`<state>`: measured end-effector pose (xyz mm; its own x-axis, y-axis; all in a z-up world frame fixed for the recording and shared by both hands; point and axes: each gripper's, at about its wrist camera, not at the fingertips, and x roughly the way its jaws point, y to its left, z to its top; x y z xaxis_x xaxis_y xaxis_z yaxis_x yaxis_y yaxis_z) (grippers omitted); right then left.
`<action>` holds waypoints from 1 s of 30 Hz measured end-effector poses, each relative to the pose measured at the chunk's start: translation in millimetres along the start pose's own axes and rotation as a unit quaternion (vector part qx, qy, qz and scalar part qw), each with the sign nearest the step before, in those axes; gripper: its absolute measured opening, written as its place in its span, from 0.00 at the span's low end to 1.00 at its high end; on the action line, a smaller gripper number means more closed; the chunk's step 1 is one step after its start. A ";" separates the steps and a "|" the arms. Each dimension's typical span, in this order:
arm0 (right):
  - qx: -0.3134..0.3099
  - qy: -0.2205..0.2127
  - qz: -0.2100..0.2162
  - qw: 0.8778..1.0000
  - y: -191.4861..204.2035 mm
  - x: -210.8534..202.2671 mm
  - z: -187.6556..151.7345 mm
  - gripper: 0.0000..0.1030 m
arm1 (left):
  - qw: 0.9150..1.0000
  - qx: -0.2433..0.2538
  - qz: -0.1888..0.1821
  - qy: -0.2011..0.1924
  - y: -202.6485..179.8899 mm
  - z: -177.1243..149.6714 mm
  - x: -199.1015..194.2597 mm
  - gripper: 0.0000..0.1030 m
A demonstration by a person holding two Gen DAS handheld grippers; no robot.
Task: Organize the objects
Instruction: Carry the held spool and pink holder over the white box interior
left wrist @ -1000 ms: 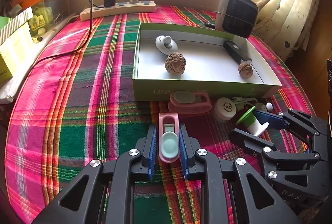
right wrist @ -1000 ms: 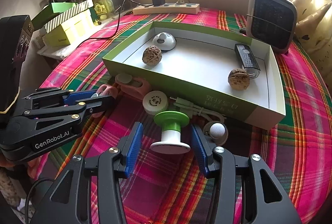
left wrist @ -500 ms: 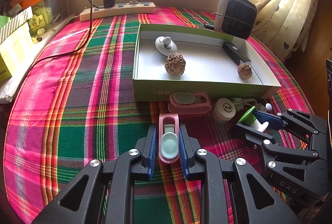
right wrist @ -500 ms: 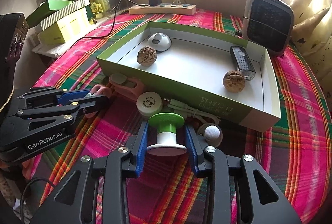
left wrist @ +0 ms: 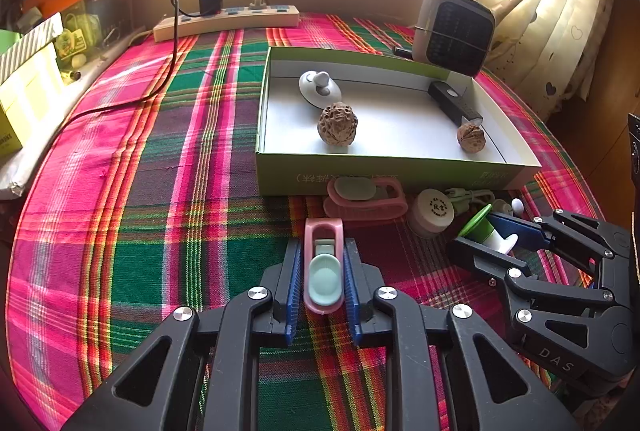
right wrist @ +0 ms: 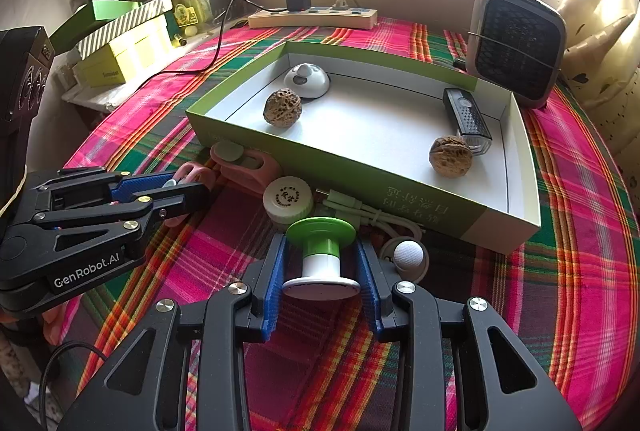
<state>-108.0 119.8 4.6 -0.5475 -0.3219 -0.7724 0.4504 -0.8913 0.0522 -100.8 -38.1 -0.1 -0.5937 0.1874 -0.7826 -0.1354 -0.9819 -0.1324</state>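
Note:
My left gripper (left wrist: 322,263) is shut on a pink clip with a mint pad (left wrist: 324,267), just above the plaid cloth in front of the green tray (left wrist: 400,173). My right gripper (right wrist: 322,265) is shut on a green-topped white spool (right wrist: 322,255) and shows at the right of the left wrist view (left wrist: 490,237). The left gripper shows in the right wrist view (right wrist: 176,191). The tray (right wrist: 340,167) holds two walnuts (right wrist: 282,108) (right wrist: 450,155), a white round knob (right wrist: 307,81) and a black device (right wrist: 468,119).
In front of the tray lie a second pink clip (left wrist: 364,197), a round cream tin (right wrist: 287,200), a pale green cable (right wrist: 368,215) and a small white ball (right wrist: 408,255). A heater (right wrist: 516,45) stands behind the tray, a power strip (right wrist: 312,18) at the back, boxes (right wrist: 124,47) to the left.
My right gripper closed from open onto the green-topped spool. My left gripper stayed shut on the pink clip, hardly moving.

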 end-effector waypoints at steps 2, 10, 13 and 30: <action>0.000 0.000 0.000 1.000 0.0 -0.1 0.0 0.34 | 1.000 -0.001 -0.001 0.000 0.1 -0.2 0.0 0.16; 0.002 -0.004 0.002 1.000 -2.1 -2.0 1.5 0.34 | 1.000 0.001 -0.001 0.002 -1.4 0.3 0.7 0.16; 0.003 -0.003 0.004 1.000 -2.3 -2.3 2.1 0.34 | 1.000 0.000 -0.002 0.003 -1.1 0.3 0.4 0.15; 0.005 -0.027 0.009 1.000 -1.3 -20.7 11.3 0.34 | 1.000 0.001 -0.017 -0.020 -1.0 12.4 -23.0 0.15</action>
<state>-105.3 124.1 27.7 -0.5760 -0.3548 -0.7364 0.4541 -0.8880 0.0727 -96.8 -41.1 25.5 -0.6194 0.2219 -0.7531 -0.1571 -0.9749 -0.1581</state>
